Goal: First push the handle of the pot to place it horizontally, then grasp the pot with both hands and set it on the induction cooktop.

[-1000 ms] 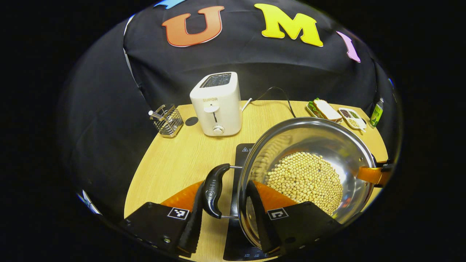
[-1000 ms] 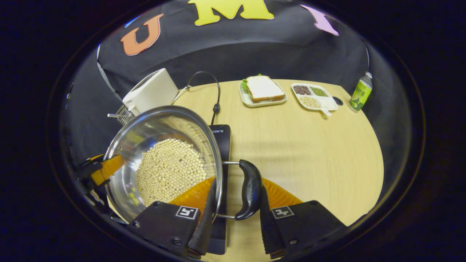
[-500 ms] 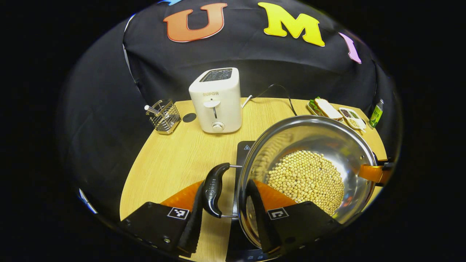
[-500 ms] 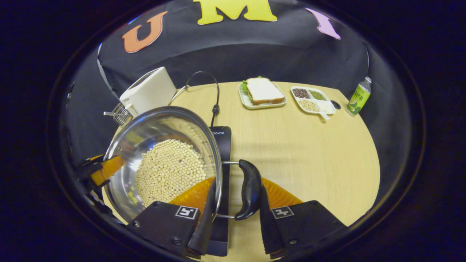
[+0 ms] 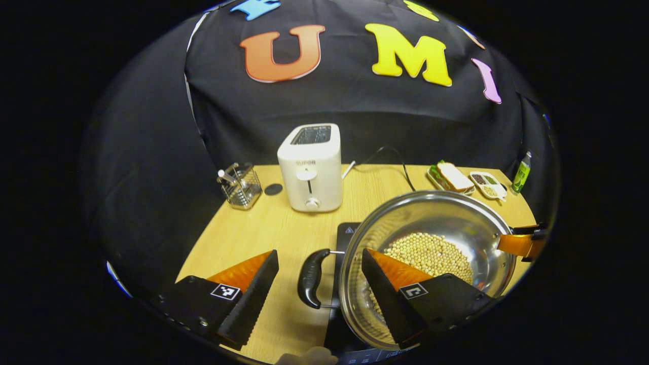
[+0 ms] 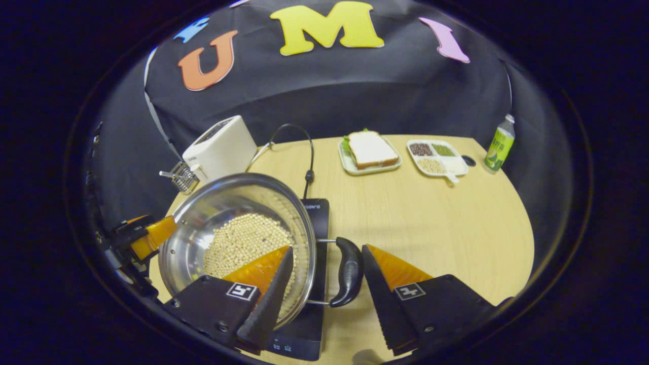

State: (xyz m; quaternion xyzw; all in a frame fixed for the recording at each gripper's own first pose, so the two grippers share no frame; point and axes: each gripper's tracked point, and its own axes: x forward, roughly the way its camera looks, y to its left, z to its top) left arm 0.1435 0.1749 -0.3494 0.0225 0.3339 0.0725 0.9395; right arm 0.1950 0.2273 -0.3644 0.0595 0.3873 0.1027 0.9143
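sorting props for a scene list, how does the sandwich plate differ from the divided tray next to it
The sandwich plate holds one sandwich on an undivided surface; the divided tray holds dark, green and pale grains in separate compartments. The divided tray has a small tab at its front edge; the sandwich plate shows none. Both are pale, shallow dishes at the far side of the table.

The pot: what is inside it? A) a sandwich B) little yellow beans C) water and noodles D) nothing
B: the pot holds a heap of small pale yellow beans across its bottom; the sandwich sits on its own plate at the far side of the table.
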